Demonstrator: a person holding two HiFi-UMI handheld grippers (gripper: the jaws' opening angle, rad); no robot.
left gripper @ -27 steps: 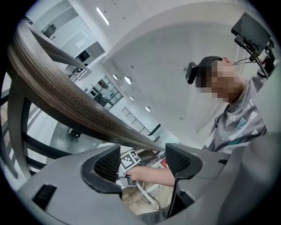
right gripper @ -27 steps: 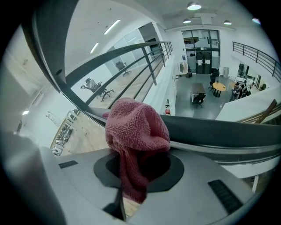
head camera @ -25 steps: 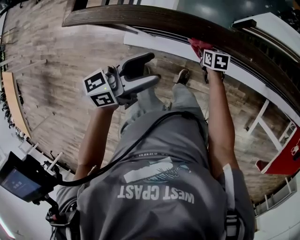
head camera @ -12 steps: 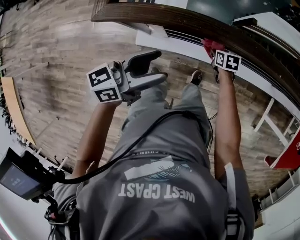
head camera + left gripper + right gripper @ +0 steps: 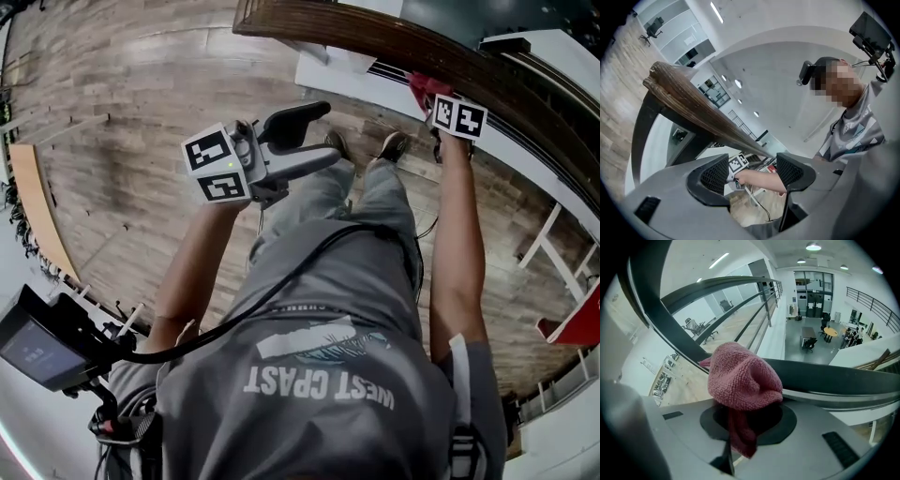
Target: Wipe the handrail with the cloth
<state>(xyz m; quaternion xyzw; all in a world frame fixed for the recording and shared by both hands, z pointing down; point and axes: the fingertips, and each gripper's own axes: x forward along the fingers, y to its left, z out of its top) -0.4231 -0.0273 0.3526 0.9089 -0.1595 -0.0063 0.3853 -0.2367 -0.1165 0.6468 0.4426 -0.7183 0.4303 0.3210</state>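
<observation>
Handrail (image 5: 356, 39): dark wood, long axis running diagonally from top centre to right edge in head view, slightly curved. Red cloth (image 5: 420, 86) bunched on top of rail, pinched in right gripper (image 5: 746, 414), jaws narrow around it. Right arm (image 5: 455, 244) stretched straight forward, gripper tilted down onto rail. Left gripper (image 5: 754, 172) level, well off rail, above floor (image 5: 141, 141); jaws wide, nothing held. Left arm (image 5: 192, 272) bent at elbow.

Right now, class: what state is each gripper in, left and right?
Left gripper: open, nothing between its jaws.
Right gripper: shut on the pink cloth.
</observation>
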